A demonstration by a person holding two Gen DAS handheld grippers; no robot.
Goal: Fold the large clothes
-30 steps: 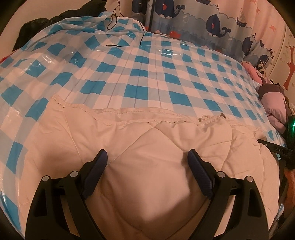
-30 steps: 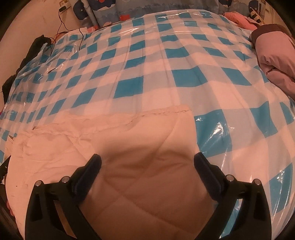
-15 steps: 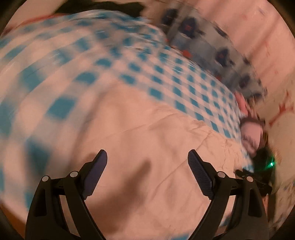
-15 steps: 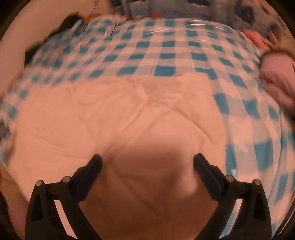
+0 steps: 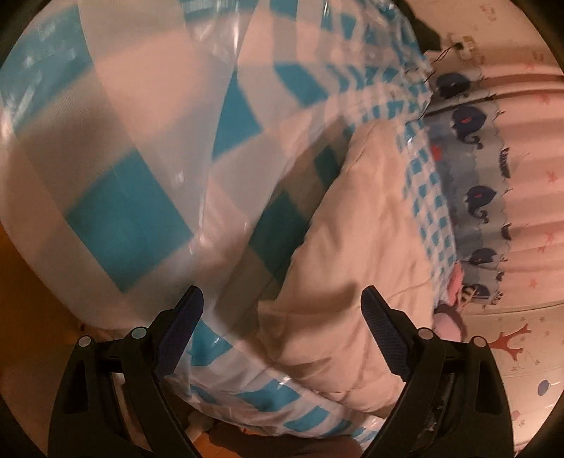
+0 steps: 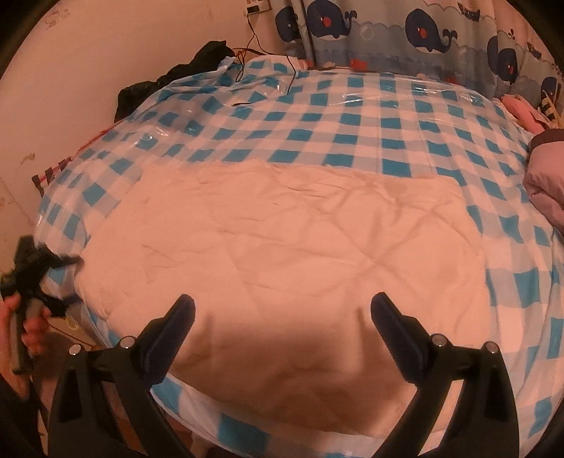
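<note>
A large cream quilted garment (image 6: 292, 246) lies folded flat in a rough rectangle on the blue-and-white checked plastic cover (image 6: 352, 116) of the bed. My right gripper (image 6: 282, 310) is open and empty, hovering above the garment's near edge. My left gripper (image 5: 282, 306) is open and empty at the bed's left side, looking along the garment's left edge (image 5: 352, 274), with the plastic cover (image 5: 123, 176) close to its lens. It also shows blurred in the right wrist view (image 6: 38, 271), held by a hand beside the garment's left corner.
A pink-purple bundle of clothes (image 6: 546, 176) lies at the bed's right edge. A whale-print curtain (image 6: 405, 31) hangs behind the bed. Black cloth (image 6: 169, 81) and a thin cable (image 6: 268, 67) lie at the far left corner. Wooden floor (image 5: 28, 334) shows below the bed's edge.
Both grippers pulled back from the garment. The left one swung down to the bed's left side and turned sideways. The right one rose and now sees the whole garment.
</note>
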